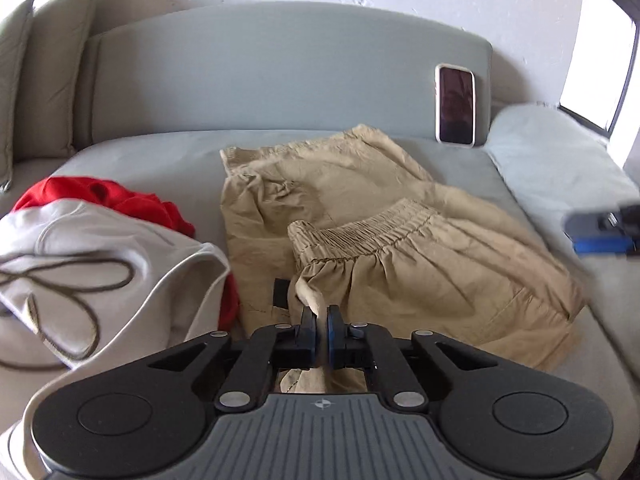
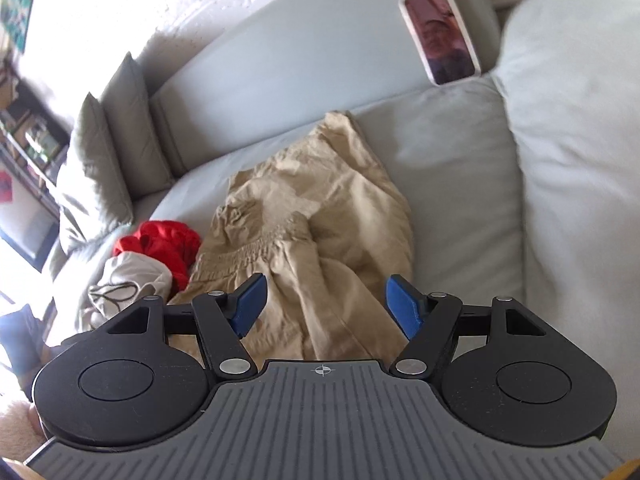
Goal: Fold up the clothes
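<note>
Clearly soft and light, the trousers (image 1: 360, 216) sag; left claw (image 1: 320, 316) pinches an edge, right claw (image 2: 324, 300) spread wide above them.

Tan elasticated-waist trousers (image 1: 360, 216) spread mid-seat on grey fabric sofa (image 1: 160, 160), one part doubled over another. Left of these, white drawstring garment (image 1: 100, 264) heaped over crumpled red cloth garment (image 1: 120, 196). Behind, white-cased phone (image 1: 455, 104) propped upright against backrest. Right, pale cushion (image 1: 552, 160) alongside.

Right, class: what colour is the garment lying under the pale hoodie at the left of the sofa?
Bright red. The red garment shows best in the left wrist view, partly covered by the hoodie.
</note>
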Available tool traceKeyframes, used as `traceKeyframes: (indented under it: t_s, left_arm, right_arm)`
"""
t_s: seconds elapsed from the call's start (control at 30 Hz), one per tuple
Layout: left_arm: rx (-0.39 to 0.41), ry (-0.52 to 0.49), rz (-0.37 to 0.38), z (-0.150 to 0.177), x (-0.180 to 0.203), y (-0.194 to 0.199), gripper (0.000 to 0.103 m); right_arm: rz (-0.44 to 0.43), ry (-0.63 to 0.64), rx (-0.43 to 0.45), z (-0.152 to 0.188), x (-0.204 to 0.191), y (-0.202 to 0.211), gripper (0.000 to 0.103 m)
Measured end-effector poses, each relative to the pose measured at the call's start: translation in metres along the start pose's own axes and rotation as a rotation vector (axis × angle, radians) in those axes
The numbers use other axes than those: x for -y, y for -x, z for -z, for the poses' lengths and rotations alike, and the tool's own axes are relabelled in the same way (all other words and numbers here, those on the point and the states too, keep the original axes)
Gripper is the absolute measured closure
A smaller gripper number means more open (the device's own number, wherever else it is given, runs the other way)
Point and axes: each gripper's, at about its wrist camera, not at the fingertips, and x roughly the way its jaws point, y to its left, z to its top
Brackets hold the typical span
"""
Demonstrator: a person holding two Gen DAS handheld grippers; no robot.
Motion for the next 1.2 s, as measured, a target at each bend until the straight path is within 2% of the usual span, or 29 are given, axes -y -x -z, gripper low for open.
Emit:
traceKeyframes:
  t_s: [0.1, 0.17, 0.2, 0.23, 0.27, 0.43, 0.47, 0.5, 0.53, 0.57, 0.6, 0.63, 0.7, 0.77, 0.87, 0.97, 1.1, 1.2]
  left_arm:
    - [-0.009, -0.024, -0.008, -0.003, 0.003, -0.005, 0.097]
    - [-0.009, -0.03, -0.005, -0.003, 0.001, -0.006, 0.097]
    - [-0.009, -0.036, -0.001, -0.003, 0.0, -0.006, 0.097]
    - [-0.009, -0.041, 0.001, -0.002, -0.001, -0.006, 0.097]
    - [-0.025, -0.041, -0.009, -0.002, -0.001, -0.009, 0.096]
    - [-0.107, -0.083, -0.123, -0.003, 0.012, -0.027, 0.087]
    - [-0.109, -0.079, -0.136, -0.007, 0.015, -0.021, 0.086]
    - [-0.112, -0.076, -0.149, -0.011, 0.017, -0.015, 0.079]
    - [-0.101, -0.05, -0.144, -0.015, 0.016, -0.003, 0.066]
    - [-0.071, 0.0, -0.117, -0.017, 0.013, 0.014, 0.06]
    - [-0.037, 0.058, -0.091, -0.019, 0.008, 0.034, 0.05]
    - [-0.013, 0.12, -0.077, -0.018, 0.002, 0.053, 0.038]
    - [-0.016, 0.269, -0.052, -0.014, -0.013, 0.079, 0.031]
    - [-0.064, 0.439, -0.002, -0.005, -0.028, 0.089, 0.031]
    - [-0.158, 0.689, 0.098, 0.012, -0.039, 0.084, 0.032]
    - [-0.196, 0.809, 0.158, 0.019, -0.035, 0.064, 0.032]
    - [-0.21, 0.881, 0.114, 0.027, -0.034, 0.034, 0.032]
    - [-0.214, 0.923, 0.122, 0.035, -0.039, 0.016, 0.028]
  right_arm:
    - [0.039, 0.14, -0.028, -0.012, -0.019, -0.032, 0.031]
    - [0.042, 0.207, -0.077, -0.013, -0.026, -0.055, 0.032]
    - [0.025, 0.224, -0.117, -0.012, -0.028, -0.066, 0.041]
    - [0.014, 0.238, -0.156, -0.009, -0.029, -0.075, 0.074]
    - [0.02, 0.256, -0.182, -0.006, -0.03, -0.081, 0.093]
    - [0.107, 0.237, -0.212, 0.009, -0.027, -0.096, 0.093]
    - [0.121, 0.253, -0.213, 0.008, -0.031, -0.095, 0.093]
    - [0.124, 0.256, -0.212, 0.006, -0.034, -0.091, 0.087]
    - [0.112, 0.24, -0.207, 0.002, -0.035, -0.081, 0.069]
    - [0.093, 0.208, -0.192, -0.002, -0.034, -0.067, 0.06]
    - [0.064, 0.165, -0.161, -0.005, -0.03, -0.048, 0.041]
    - [0.032, 0.114, -0.118, -0.007, -0.024, -0.028, 0.028]
    - [-0.006, -0.014, -0.046, -0.008, -0.005, 0.011, 0.013]
    - [-0.035, -0.182, -0.016, -0.006, 0.022, 0.039, 0.012]
    - [-0.127, -0.524, -0.043, 0.014, 0.066, 0.053, 0.012]
    - [-0.187, -0.72, -0.064, 0.041, 0.086, 0.046, 0.015]
    - [-0.133, -0.725, -0.073, 0.056, 0.088, 0.018, 0.022]
    - [-0.139, -0.713, -0.048, 0.061, 0.086, -0.005, 0.025]
